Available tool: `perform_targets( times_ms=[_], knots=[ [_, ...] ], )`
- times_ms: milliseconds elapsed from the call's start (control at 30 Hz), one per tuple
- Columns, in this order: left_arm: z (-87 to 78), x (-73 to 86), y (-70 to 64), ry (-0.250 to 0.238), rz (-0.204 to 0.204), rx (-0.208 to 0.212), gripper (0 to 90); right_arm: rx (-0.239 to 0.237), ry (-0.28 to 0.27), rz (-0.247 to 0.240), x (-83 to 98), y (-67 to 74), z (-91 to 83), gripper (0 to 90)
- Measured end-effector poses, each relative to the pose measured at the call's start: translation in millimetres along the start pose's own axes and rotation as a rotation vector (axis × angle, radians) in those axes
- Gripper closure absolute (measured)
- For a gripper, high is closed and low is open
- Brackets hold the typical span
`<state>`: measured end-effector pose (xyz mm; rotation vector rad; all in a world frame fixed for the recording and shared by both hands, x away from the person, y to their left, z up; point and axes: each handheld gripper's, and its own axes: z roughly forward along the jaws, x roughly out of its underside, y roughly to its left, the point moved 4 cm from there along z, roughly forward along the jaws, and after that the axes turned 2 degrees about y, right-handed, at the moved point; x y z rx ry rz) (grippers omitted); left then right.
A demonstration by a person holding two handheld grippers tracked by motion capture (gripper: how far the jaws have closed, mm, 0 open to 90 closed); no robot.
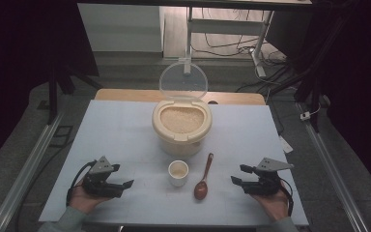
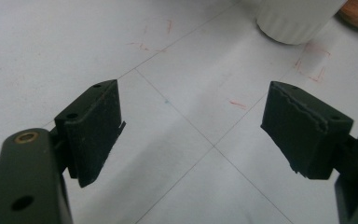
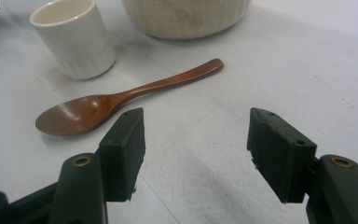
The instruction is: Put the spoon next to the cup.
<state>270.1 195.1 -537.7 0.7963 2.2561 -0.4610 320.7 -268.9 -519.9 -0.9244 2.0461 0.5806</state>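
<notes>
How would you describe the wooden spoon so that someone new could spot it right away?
Start at the big cream rice container with its clear lid raised, in the middle of the white table. In front of it stands a small white cup; the spoon lies just right of the cup. It is the only brown item, bowl toward the person.

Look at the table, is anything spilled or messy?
Nothing stands out. The rice container stands upright with its clear lid flipped up, rice inside. The small white cup is upright, and the wooden spoon lies flat beside it, bowl up. The only oddity is a few faint red marks on the table.
</notes>
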Motion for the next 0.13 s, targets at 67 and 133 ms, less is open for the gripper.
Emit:
perform_targets(
  times_ms=[67,133],
  knots=[
    [0.1,0.1,0.2,0.000,0.000,0.000,20.1,0.002,0.004,-0.003,-0.1,0.3,0.0,37.0],
    [0.1,0.1,0.4,0.001,0.000,-0.002,20.0,-0.002,0.000,-0.005,-0.4,0.9,-0.2,36.9]
  ],
)
